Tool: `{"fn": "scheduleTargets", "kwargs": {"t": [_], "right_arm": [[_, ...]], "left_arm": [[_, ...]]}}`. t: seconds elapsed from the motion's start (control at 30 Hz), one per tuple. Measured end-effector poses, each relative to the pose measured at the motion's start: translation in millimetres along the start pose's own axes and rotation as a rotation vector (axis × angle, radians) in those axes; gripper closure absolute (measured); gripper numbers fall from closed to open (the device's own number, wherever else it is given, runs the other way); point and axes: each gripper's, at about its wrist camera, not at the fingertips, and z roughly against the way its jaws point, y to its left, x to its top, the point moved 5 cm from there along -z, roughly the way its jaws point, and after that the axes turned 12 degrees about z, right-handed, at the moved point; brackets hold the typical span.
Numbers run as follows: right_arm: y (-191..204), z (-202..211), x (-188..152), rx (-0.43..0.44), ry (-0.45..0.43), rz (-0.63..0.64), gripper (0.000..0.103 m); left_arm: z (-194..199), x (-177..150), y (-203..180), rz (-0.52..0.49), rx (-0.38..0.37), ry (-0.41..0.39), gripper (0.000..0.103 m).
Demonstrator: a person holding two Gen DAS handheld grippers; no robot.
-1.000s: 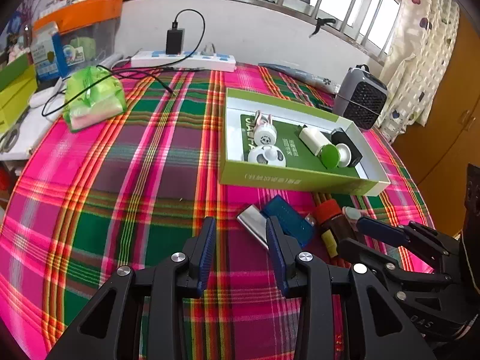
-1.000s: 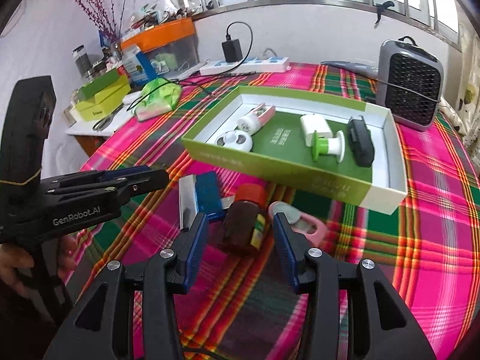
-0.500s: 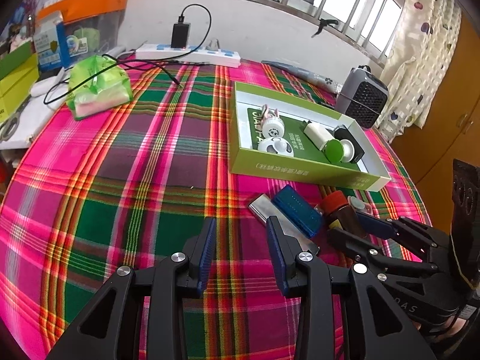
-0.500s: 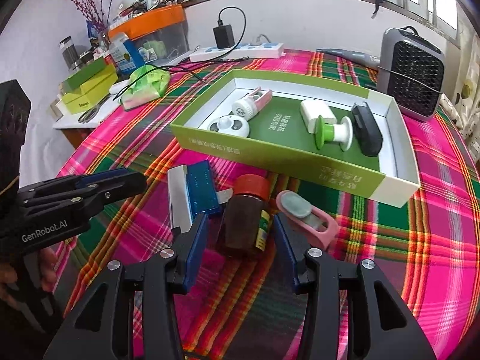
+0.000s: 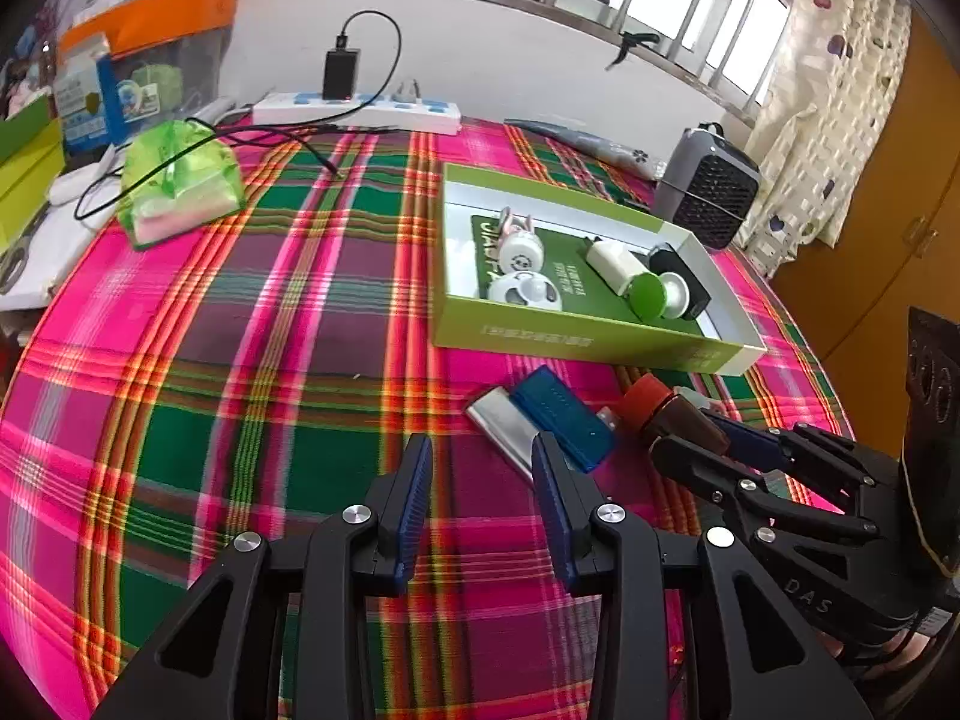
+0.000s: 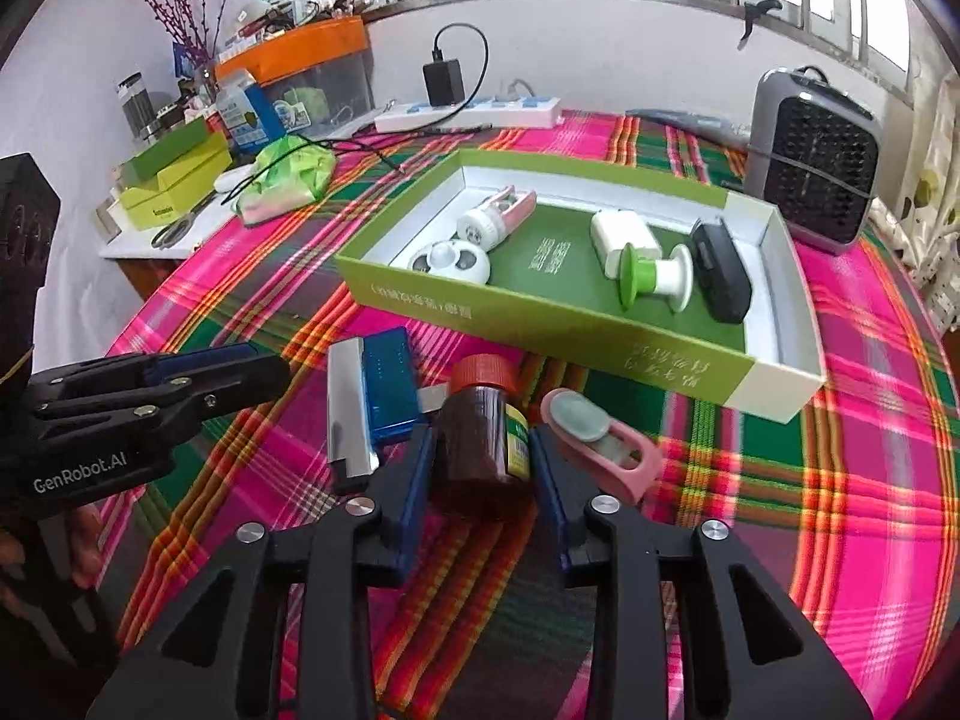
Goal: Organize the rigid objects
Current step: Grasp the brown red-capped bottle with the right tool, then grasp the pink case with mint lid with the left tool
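A brown bottle (image 6: 480, 420) with a red cap lies on the plaid cloth in front of the green box (image 6: 540, 324). My right gripper (image 6: 480, 438) has it between its jaws, which are closing; both pads touch its sides. In the left wrist view the bottle (image 5: 678, 414) shows at the right gripper (image 5: 690, 432). A blue case (image 6: 387, 384) and a silver piece (image 6: 345, 408) lie to its left, a pink clip (image 6: 594, 438) to its right. My left gripper (image 5: 480, 450) stands open over the cloth, holding nothing. The box holds several small items.
A grey heater (image 6: 816, 162) stands behind the box at the right. A power strip (image 6: 468, 114) with a charger lies along the far wall. A green bag (image 6: 288, 180), a yellow-green carton (image 6: 174, 180) and scissors sit at the far left.
The right gripper's jaws have narrowed onto the brown bottle, which stood loose between them before. The left gripper has kept still and open.
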Motion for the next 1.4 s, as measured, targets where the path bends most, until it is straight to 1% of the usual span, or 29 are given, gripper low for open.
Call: {"fn": "scheduleTargets", "kwargs": {"t": [0.23, 0.37, 0.47, 0.67, 0.77, 0.97, 1.1, 1.23, 1.4], "right_arm": [[-6, 10, -5, 0.012, -0.017, -0.012, 0.07], [-15, 25, -6, 0.014, -0.058, -0.026, 0.07], [-31, 36, -9, -0.009, -0.077, -0.057, 0.07], [-66, 50, -19, -0.061, -0.09, -0.136, 0.07], [-75, 53, -22, -0.07, -0.094, -0.154, 0.07], [-84, 55, -25, -0.07, -0.1, -0.168, 0.07], [-89, 56, -29, -0.07, -0.101, -0.18, 0.07], [-92, 59, -31, -0.073, -0.106, -0.182, 0.07], [-98, 62, -33, -0.08, -0.11, -0.198, 0.07]], "left_arm": [[-3, -4, -14, -0.026, -0.003, 0.01, 0.07], [-5, -7, -24, -0.039, -0.01, 0.019, 0.07], [-8, -8, -33, -0.054, -0.024, 0.026, 0.07], [-19, -9, -60, -0.089, -0.073, 0.059, 0.07], [-26, -8, -75, -0.11, -0.093, 0.072, 0.07], [-43, -1, -99, -0.132, -0.147, 0.1, 0.069], [-57, 0, -105, -0.13, -0.133, 0.122, 0.069], [-60, -6, -110, -0.142, -0.149, 0.143, 0.069], [-56, -21, -120, -0.175, -0.184, 0.176, 0.069]]}}
